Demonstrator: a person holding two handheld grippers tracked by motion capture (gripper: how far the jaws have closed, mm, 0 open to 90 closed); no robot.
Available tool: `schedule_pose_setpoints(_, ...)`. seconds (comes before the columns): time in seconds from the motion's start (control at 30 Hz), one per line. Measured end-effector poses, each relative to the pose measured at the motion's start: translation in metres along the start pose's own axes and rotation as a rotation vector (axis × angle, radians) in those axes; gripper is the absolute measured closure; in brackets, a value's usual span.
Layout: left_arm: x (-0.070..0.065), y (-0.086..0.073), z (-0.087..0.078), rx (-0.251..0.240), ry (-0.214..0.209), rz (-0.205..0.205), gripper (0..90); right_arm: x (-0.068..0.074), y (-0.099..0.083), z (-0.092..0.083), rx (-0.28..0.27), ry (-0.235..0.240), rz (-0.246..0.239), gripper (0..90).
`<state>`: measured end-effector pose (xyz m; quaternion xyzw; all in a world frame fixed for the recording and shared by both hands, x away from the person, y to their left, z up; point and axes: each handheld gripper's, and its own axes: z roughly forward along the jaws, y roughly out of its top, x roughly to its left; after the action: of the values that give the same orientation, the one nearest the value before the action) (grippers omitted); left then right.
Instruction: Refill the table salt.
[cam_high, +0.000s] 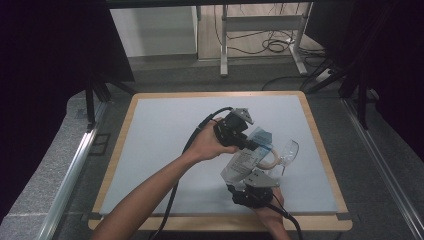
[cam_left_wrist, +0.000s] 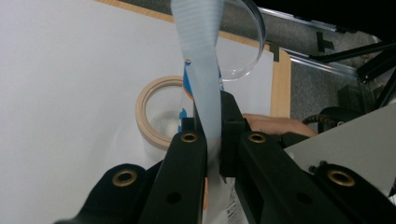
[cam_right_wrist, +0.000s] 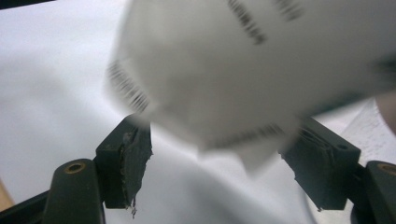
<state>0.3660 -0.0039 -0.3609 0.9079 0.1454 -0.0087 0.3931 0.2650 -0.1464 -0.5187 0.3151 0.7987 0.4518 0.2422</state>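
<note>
A white printed pouch (cam_high: 242, 161) with a pale blue top strip (cam_left_wrist: 201, 56) hangs tilted over the mat's right half. My left gripper (cam_high: 254, 144) comes in from the left, shut on that top strip (cam_left_wrist: 210, 126). The jaws of my right gripper (cam_high: 243, 179) rise from the front edge toward the pouch's lower end. In the right gripper view the jaws (cam_right_wrist: 219, 172) stand open. The pouch's blurred white bottom corner (cam_right_wrist: 243, 70) hovers just above and between the pads (cam_right_wrist: 133, 158), which do not press on it.
A tan tape roll (cam_left_wrist: 150, 116) lies on the white mat (cam_high: 165, 140) right behind the pouch. Beside the roll, a clear plastic cup (cam_high: 288, 150) lies near the mat's right wooden edge (cam_high: 320, 145). The person's right hand (cam_left_wrist: 271, 123) holds the right gripper.
</note>
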Motion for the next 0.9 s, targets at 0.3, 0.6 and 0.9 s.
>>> schedule_pose_setpoints(0.3, 0.001, -0.002, -0.002, -0.019, -0.014, -0.016, 90.0, -0.006, 0.004, -0.001, -0.029, -0.085, 0.021, 28.1)
schedule_pose_setpoints(0.6, -0.007, 0.001, -0.01, -0.037, -0.018, -0.006, 90.0, 0.006, 0.009, 0.005, -0.04, -0.155, -0.055, 33.8)
schedule_pose_setpoints(0.9, -0.01, 0.004, -0.012, -0.046, -0.021, -0.005, 90.0, 0.016, 0.014, 0.007, -0.054, -0.209, -0.098, 45.1)
